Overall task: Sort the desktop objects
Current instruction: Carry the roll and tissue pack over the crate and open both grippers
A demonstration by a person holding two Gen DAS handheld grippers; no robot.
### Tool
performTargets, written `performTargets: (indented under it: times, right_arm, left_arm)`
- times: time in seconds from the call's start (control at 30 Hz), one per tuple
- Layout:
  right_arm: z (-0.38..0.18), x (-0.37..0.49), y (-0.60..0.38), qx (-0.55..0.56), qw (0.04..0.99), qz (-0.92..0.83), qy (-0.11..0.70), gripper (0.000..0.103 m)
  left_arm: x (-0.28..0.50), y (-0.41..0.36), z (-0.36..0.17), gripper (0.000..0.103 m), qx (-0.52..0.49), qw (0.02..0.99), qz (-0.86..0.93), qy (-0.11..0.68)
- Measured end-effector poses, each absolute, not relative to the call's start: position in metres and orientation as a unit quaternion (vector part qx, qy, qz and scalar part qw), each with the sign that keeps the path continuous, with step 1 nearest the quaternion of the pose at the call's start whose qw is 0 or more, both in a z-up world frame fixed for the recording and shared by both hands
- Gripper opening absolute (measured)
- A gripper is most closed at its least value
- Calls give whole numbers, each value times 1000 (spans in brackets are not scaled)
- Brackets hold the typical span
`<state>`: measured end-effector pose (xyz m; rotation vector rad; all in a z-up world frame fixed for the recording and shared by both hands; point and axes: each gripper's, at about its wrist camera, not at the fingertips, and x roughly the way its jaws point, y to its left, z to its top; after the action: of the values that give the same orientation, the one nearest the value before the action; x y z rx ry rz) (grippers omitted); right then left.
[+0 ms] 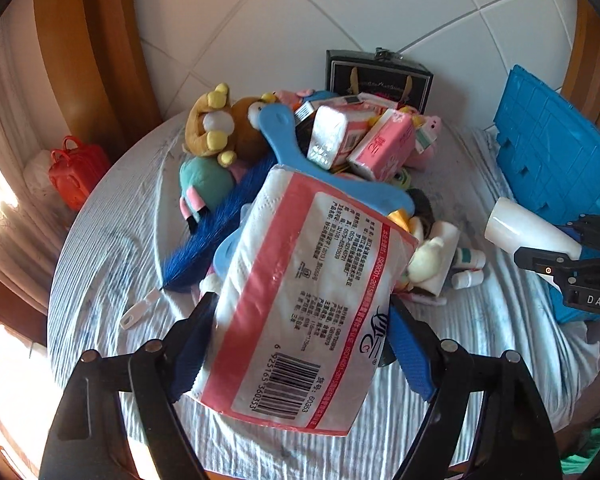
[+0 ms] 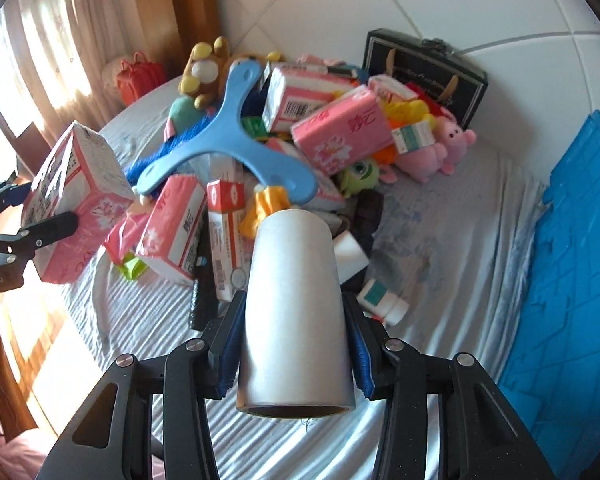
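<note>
Jaws grip both finds: left gripper (image 1: 300, 344) squeezing a soft tissue pack (image 1: 300, 300) mid-body, right gripper (image 2: 292, 344) clamping a light, slippery roll (image 2: 294, 316), pile at twelve o'clock.

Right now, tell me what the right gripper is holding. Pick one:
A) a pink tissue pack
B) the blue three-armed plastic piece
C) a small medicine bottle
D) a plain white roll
D: in the right wrist view the right gripper has its blue pads pressed on both sides of the plain white roll, lifted above the cloth-covered table.
</note>
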<state>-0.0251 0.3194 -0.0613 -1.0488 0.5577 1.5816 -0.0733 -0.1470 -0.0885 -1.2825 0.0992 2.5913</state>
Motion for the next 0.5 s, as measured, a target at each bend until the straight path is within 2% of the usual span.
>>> performTargets:
  times: [0.27, 0.5]
  right_arm:
    - [40, 31, 294, -366, 620, 672, 174, 44]
    - [113, 118, 269, -312, 681, 644, 155, 45]
  left_arm:
    - [-86, -51, -18, 81, -371, 211, 903, 41]
    - [-84, 55, 50, 81, -314, 288, 903, 57]
